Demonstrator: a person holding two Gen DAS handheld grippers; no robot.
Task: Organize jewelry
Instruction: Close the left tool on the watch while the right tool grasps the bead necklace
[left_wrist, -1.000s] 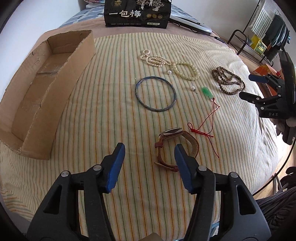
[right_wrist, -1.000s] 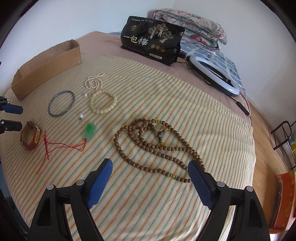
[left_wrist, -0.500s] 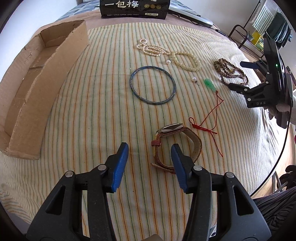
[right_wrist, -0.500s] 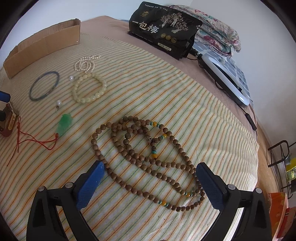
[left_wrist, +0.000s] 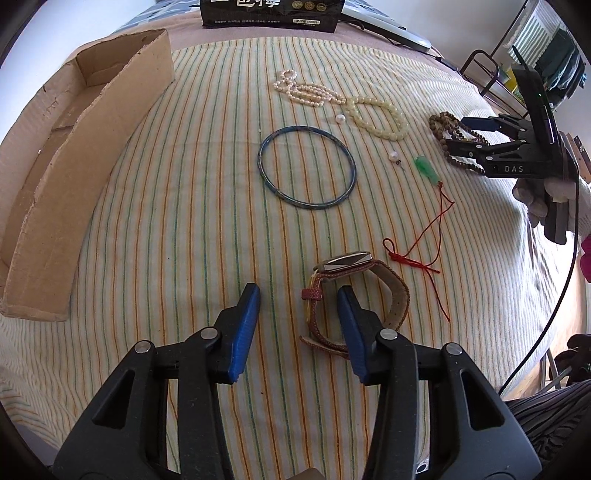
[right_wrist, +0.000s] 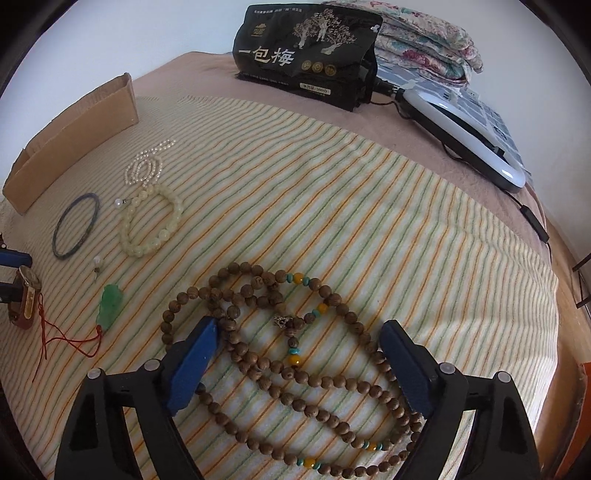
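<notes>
Blue-padded left gripper (left_wrist: 298, 317) is spread partway, holding nothing; its right pad sits inside the loop of the brown leather-strap wristwatch (left_wrist: 354, 291), while the strap's near side lies between the pads. Whether a pad touches the strap I cannot tell. The watch stands on its side near the front edge of the striped yellow cloth (left_wrist: 177, 229) covering the bed.

The right gripper (right_wrist: 301, 358) is spread wide and empty, low over the long brown wooden bead necklace (right_wrist: 280, 354), which lies coiled in loose loops with turquoise and amber beads near the cloth's right edge; its left pad overlaps the strand.

Mid-cloth lie a thin blue bangle (left_wrist: 306, 168), a pale cream bead bracelet (left_wrist: 376, 118), a small white pearl strand (left_wrist: 303, 90) and a green jade pendant on red cord (left_wrist: 426, 170). An open brown cardboard tray (left_wrist: 74, 166) lies along the left edge. A black printed bag (right_wrist: 306, 55) stands at the far edge.
</notes>
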